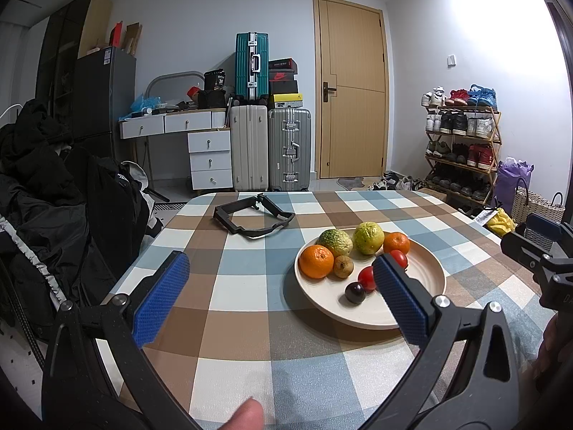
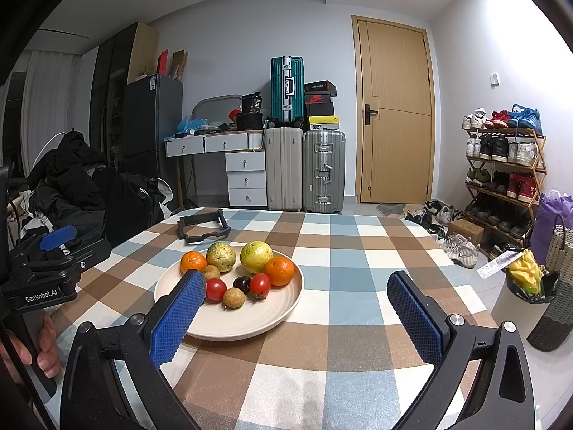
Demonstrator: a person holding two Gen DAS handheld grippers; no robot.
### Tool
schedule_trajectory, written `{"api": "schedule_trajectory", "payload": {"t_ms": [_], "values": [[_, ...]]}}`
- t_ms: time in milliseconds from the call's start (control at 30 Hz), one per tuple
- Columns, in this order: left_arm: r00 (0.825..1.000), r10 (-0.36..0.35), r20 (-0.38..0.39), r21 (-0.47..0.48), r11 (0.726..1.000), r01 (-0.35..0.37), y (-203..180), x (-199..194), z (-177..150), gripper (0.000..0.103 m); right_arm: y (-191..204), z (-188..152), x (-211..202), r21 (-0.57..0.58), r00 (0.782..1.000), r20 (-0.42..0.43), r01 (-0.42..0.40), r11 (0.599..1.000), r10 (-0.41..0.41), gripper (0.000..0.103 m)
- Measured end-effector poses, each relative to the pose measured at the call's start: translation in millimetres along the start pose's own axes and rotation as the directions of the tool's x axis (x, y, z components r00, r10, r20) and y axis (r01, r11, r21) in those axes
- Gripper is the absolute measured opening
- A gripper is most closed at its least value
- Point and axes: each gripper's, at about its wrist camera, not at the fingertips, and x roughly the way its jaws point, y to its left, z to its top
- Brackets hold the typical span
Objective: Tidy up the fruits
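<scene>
Two suitcases (image 2: 304, 170) stand beyond the checked table (image 2: 358, 286), beside the door (image 2: 395, 114).

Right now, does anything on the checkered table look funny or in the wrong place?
Yes: a black angular plastic frame lies flat on the checkered tablecloth behind the cream round plate, near the far edge. It isn't fruit, so it looks out of place. The fruit all sits on the plate; nothing is spilled or visibly damaged.
</scene>
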Motion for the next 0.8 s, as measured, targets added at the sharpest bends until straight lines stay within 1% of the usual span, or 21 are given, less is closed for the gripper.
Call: {"api": "schedule_trajectory", "payload": {"t_ms": [800], "values": [[1.000,0.000,0.000,0.000,1.000,0.000,0.1,0.1,0.0,0.103,-0.1,0.3,0.0,0.001,1.000,-0.001,0.000,1.000,0.000,0.103]]}}
